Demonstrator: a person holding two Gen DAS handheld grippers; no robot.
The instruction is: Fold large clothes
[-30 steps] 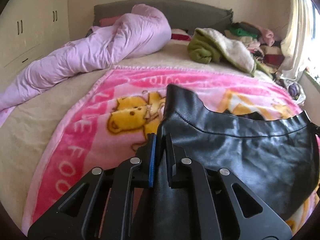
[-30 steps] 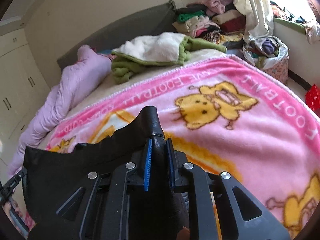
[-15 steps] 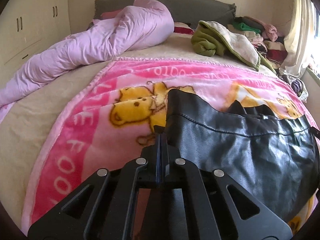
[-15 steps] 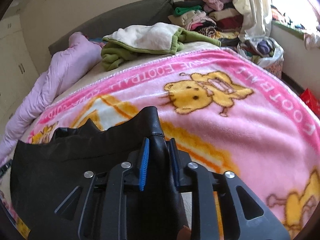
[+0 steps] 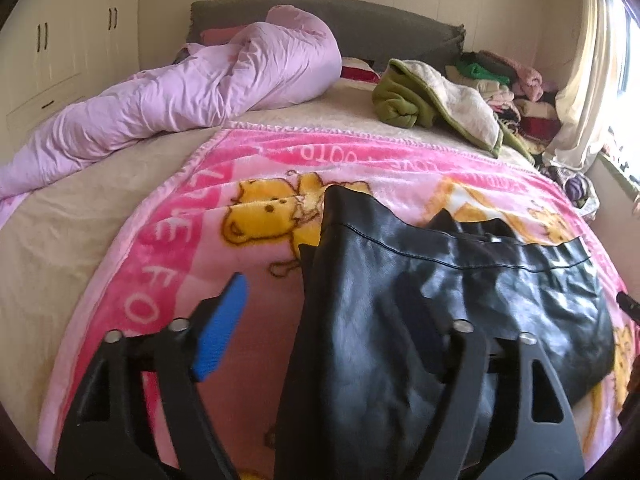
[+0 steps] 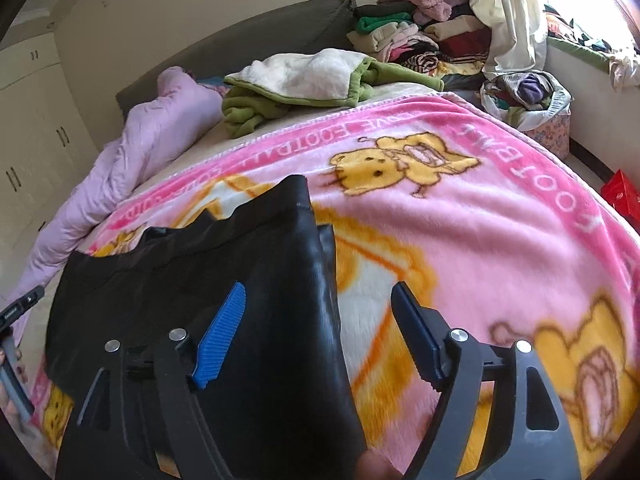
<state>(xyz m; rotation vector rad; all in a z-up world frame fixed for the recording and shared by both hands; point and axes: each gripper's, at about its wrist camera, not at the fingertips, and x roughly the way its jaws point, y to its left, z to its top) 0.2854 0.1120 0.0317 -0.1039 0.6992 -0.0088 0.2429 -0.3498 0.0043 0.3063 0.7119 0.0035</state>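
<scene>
A black leather garment lies spread across the pink cartoon blanket on the bed. My left gripper stands over the garment's left edge with its jaws opening wide. The leather lies loose between the blue pads, which do not press on it. In the right wrist view, the same garment has its right edge running between the fingers of my right gripper. Those jaws are opening too, and neither pad touches the leather. The blanket stretches to the right.
A lilac duvet is bunched along the bed's far left. A green and white fleece lies near the grey headboard. Folded clothes are stacked in the corner by the curtain. A basket of clothes and a red box sit on the floor.
Both grippers were shut on the garment's two corners and have opened, letting go. The leather has settled onto the blanket and both grippers have drawn back a little.
</scene>
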